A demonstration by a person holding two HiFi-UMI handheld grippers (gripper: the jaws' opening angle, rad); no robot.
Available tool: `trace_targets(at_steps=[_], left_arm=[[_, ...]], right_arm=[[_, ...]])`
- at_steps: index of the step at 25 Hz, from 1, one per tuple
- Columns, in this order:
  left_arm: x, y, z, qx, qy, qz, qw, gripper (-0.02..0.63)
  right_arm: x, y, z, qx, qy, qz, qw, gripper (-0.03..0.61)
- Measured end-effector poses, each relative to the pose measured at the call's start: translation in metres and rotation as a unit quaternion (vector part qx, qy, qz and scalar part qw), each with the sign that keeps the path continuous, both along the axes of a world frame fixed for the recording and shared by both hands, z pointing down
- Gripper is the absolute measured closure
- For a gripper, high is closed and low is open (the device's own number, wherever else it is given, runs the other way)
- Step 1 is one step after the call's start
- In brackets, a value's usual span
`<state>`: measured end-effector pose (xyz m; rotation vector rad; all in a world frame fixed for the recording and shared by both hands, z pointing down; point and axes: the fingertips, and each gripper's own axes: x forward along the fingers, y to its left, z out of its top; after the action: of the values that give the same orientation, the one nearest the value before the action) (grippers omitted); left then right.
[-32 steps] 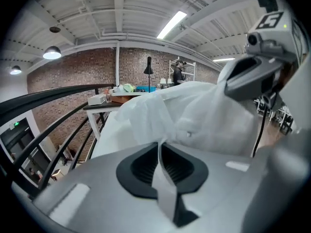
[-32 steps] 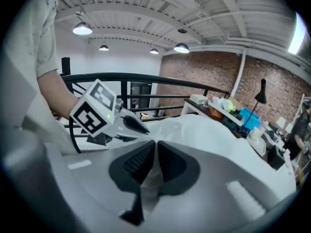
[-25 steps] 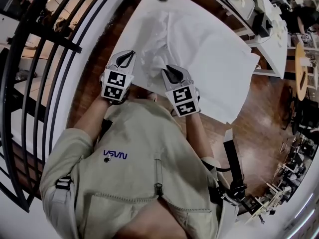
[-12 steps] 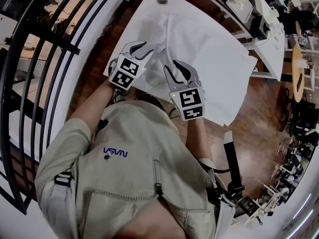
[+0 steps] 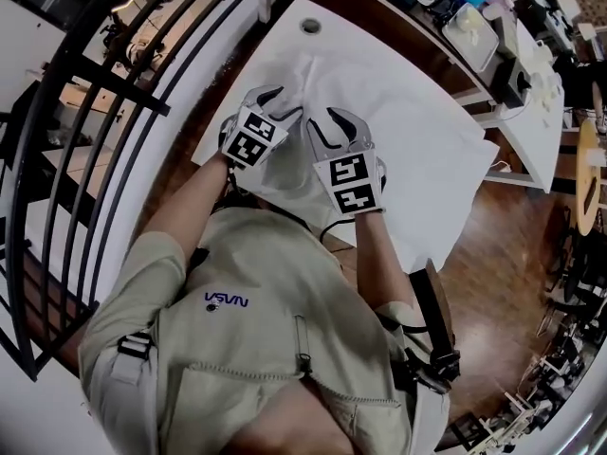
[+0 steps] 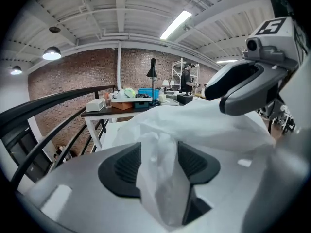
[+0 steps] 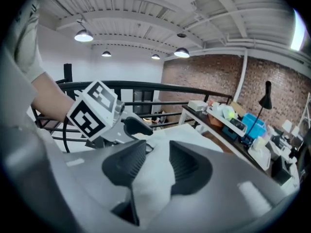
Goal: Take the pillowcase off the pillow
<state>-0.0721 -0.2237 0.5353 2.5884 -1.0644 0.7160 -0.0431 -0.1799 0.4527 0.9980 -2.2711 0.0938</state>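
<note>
- Head view: a white fabric pillowcase [image 5: 417, 140] lies spread on a white rectangular table [image 5: 270, 60], with its crumpled end nearest the person. The left gripper [image 5: 282, 102] and the right gripper [image 5: 337, 126] sit close side by side over that crumpled end.
- Left gripper view: the jaws stand wide and have just been opening. A bunched fold of the pillowcase rises between the black ribbed pads [image 6: 127, 166], unclamped. The right gripper shows at upper right.
- Right gripper view: the jaws stand moderately apart and have just been opening. Pillowcase fabric fills the gap between the pads [image 7: 187, 166] and lies loose. The left gripper's marker cube [image 7: 92, 111] shows just beyond, at left.
</note>
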Motion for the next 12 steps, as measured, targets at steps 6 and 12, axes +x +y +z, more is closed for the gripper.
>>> trace_targets(at_steps=[6,12], left_arm=[[0.012,0.005,0.014,-0.010,0.003,0.076,0.9971,0.597],[-0.008,-0.008,0.015,0.018,0.001,0.077,0.9969,0.601]], right_arm=[[-0.012,-0.030,0.049,-0.031,0.108,0.018,0.994,0.402],[0.013,-0.046,0.056,-0.005,0.193,0.086,0.978,0.574]])
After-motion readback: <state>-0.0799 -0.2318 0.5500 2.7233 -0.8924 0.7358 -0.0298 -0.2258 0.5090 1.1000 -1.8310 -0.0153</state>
